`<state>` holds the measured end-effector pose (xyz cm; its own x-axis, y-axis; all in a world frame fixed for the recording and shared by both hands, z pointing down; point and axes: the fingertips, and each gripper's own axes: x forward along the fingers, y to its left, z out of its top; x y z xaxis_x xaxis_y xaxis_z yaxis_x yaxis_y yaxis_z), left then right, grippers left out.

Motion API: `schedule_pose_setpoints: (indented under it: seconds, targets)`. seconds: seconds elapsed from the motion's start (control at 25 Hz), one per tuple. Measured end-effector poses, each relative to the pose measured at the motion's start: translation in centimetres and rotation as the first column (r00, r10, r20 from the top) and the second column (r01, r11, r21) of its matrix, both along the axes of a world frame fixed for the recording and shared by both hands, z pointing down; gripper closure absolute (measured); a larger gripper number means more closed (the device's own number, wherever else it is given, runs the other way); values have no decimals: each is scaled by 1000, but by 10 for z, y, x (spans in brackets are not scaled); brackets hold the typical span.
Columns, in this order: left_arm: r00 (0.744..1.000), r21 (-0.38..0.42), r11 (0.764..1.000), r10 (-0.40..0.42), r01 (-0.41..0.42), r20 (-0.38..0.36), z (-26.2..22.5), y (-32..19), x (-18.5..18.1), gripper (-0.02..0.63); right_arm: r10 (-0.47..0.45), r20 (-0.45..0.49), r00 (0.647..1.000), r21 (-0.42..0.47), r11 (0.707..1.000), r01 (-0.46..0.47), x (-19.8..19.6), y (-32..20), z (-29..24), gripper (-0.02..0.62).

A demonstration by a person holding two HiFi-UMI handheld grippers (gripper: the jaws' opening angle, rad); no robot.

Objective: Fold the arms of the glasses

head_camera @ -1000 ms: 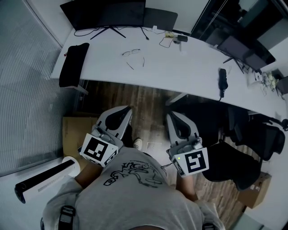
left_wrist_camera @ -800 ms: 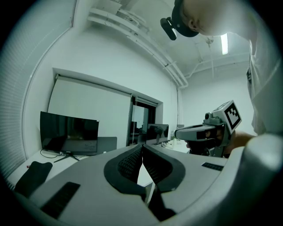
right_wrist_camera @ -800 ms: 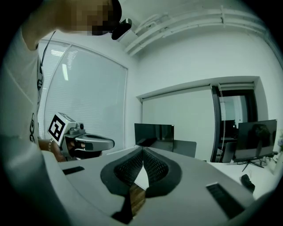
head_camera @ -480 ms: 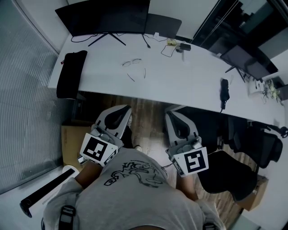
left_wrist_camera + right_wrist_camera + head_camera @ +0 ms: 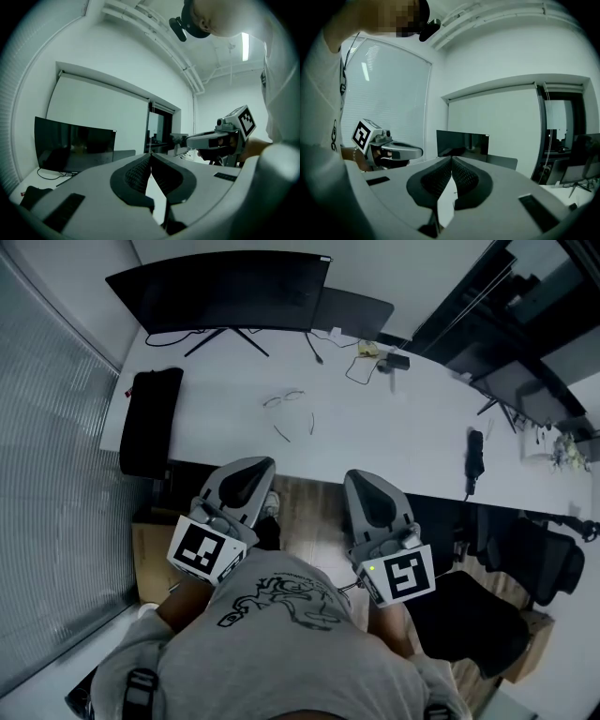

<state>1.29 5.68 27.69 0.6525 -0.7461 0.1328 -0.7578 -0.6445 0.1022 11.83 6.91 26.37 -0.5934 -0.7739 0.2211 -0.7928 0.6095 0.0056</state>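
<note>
At the far left a window blind (image 5: 56,484) runs down the side of the room, and beside it a long black bag (image 5: 150,420) lies on the left end of the white table (image 5: 394,432). A wide dark monitor (image 5: 220,289) stands at the back of the table on a splayed foot. The left gripper (image 5: 250,467) is held close to the person's body, its nose at the near edge of the table; its jaws are closed tip to tip with nothing between them. The glasses (image 5: 284,400) lie on the table in front of the monitor's foot, lenses toward the monitor and both thin arms spread out toward the person, well apart from both grippers. The right gripper (image 5: 362,478) is held level with the left one, just beside the table's near edge, its jaws likewise pressed together and empty. Farther right, a smaller dark screen (image 5: 352,311) stands beside the monitor, a few cables (image 5: 361,360) trail near it, a black handset (image 5: 475,451) lies on the table's right part, and a black chair (image 5: 478,615) stands on the floor.
</note>
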Motion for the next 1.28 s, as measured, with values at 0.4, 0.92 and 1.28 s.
schedule_pose_setpoints:
  seconds: [0.4, 0.92, 1.28]
  targets:
    - [1000, -1, 1000, 12, -12, -2, 2, -102, -39, 584, 3, -11, 1000, 5, 1000, -3, -42, -100, -1, 586]
    - [997, 1, 997, 74, -74, 33, 32, -181, -63, 584, 17, -54, 998, -12, 1000, -18, -73, -174, 21, 586]
    - [990, -61, 994, 101, -95, 103, 80, -203, -66, 575, 52, -87, 995, -35, 998, -56, -67, -197, 62, 581]
